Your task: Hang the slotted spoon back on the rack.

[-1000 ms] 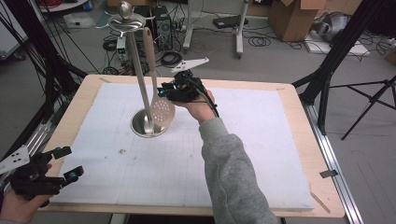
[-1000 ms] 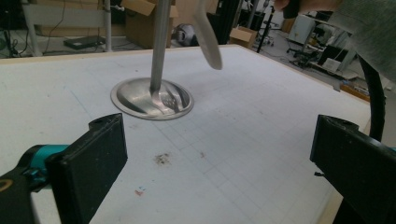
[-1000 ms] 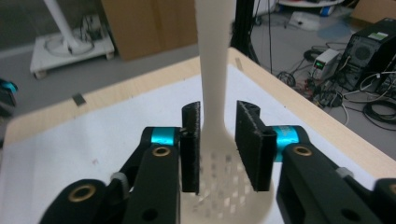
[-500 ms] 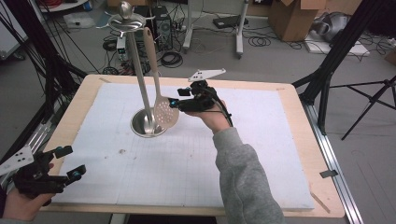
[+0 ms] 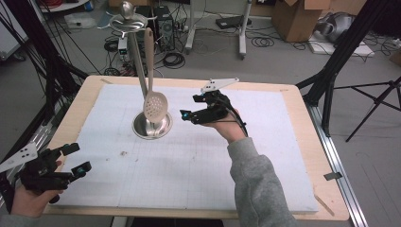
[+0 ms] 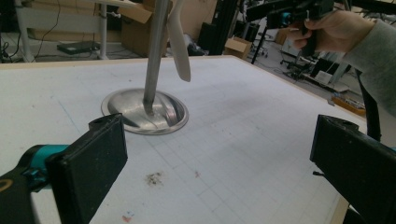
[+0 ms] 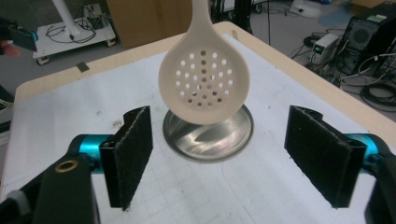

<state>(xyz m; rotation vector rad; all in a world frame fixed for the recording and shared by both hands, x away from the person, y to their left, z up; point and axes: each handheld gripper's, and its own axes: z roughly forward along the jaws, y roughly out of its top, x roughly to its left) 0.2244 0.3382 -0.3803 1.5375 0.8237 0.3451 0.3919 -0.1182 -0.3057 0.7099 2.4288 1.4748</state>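
Slotted spoon (image 5: 154,105), cream-coloured and pierced with round holes, hangs by its long handle from the top ring of the metal stand (image 5: 136,61), its bowl just above the stand's round base dish (image 5: 152,126); it lies straight ahead of the right gripper (image 5: 195,108), near its jaw tips but apart from them. All of this sits on the white gridded mat (image 5: 198,161) that covers the wooden table (image 5: 302,123). In the right gripper view the spoon's bowl (image 7: 204,85) faces the camera beyond the gap between the two black pads, which have just been opening and now stand wide apart with nothing between them and nothing touching them. The left gripper (image 5: 71,158) rests near the mat's near corner, well apart from the stand, which lies ahead of it; its jaws are also spread, gripping nothing. A small dark smudge (image 6: 153,178) marks the mat just ahead of the left jaws.
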